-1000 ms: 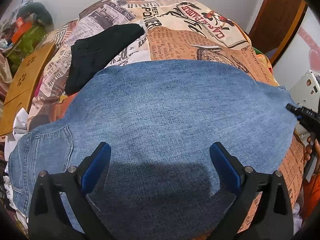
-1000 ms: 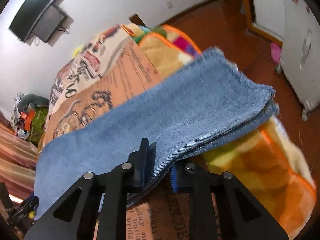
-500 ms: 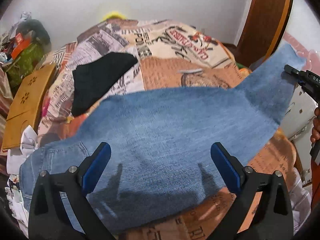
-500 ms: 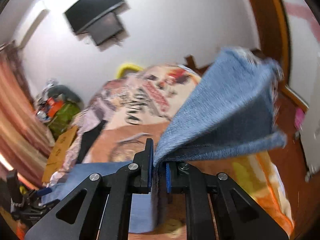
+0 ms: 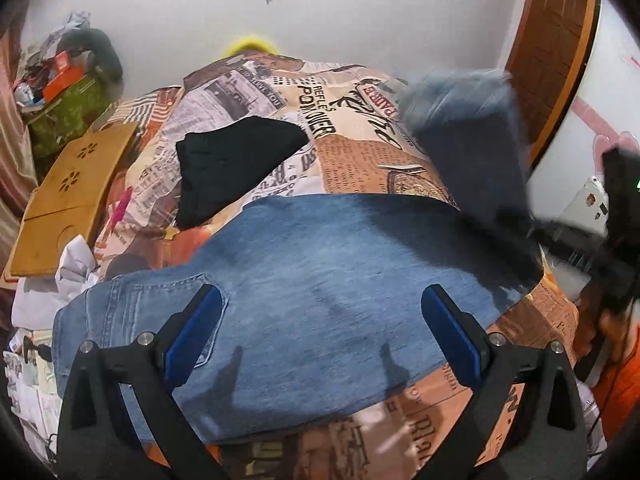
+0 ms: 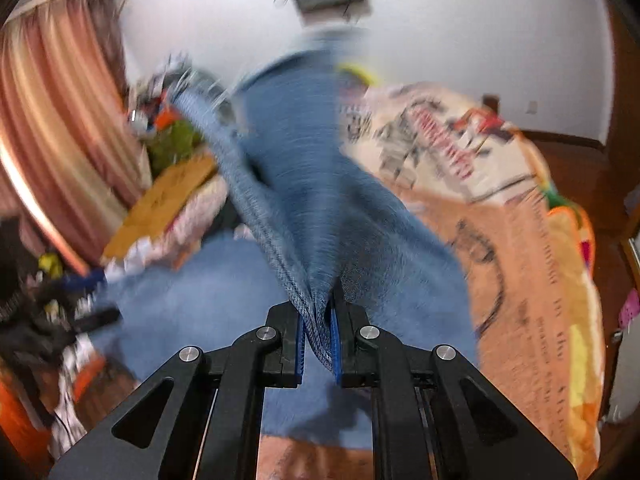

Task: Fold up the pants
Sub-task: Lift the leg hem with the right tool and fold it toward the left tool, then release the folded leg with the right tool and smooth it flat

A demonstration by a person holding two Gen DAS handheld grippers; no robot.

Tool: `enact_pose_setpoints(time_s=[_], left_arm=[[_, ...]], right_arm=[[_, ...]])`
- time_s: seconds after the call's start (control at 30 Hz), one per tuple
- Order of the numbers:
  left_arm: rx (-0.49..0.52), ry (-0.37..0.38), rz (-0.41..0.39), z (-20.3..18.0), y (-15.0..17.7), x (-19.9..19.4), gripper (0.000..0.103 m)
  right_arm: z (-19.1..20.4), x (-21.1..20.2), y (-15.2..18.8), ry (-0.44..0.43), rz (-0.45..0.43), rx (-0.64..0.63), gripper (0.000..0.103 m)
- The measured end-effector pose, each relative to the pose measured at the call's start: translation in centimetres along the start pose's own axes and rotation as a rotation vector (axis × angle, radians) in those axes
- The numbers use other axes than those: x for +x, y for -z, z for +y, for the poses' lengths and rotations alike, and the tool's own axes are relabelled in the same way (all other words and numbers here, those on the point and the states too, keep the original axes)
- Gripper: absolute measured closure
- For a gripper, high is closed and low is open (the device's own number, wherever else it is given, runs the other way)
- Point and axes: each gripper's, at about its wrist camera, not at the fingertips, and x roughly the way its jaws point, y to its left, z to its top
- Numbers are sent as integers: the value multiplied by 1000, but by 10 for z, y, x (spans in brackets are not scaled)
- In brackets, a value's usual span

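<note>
Here the right gripper pinches the blue jeans (rough denim) by a lifted leg; the rest lies flat on the bed. The left gripper gapes wide above them.

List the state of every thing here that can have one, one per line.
jeans: waist part flat on the bed, leg end lifted into the air.
leg end: raised, blurred by motion, pinched in the right tongs.
right tongs: shut on the denim.
left tongs: open, above the jeans, holding nothing.
black garment: lying loosely folded on the bedspread.
</note>
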Motion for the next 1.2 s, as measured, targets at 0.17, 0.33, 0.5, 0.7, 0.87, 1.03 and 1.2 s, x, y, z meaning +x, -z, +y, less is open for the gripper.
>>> enact_pose_setpoints(time_s=[0.17, 0.33, 0.5, 0.7, 0.87, 1.03, 1.2], left_arm=[[-20, -5, 5, 5, 0, -1, 2], [-12, -6, 15, 0, -8, 6, 2], [24, 8, -3, -15, -28, 9, 2], [86, 28, -8, -42, -56, 28, 2], [127, 24, 66, -63, -61, 69, 2], [205, 1, 159, -76, -48, 106, 2], [290, -57, 236, -79, -26, 131, 1]], right_arm=[[12, 35, 26, 16, 138, -69, 89], [12, 30, 33, 24, 163, -102, 81], [11, 9, 29, -44, 159, -75, 63], [-11, -24, 11, -56, 59, -14, 48], [-39, -16, -1, 15, 48, 18, 48], [-61, 17, 9, 55, 140, 49, 48], [-67, 41, 31, 61, 213, 36, 47]])
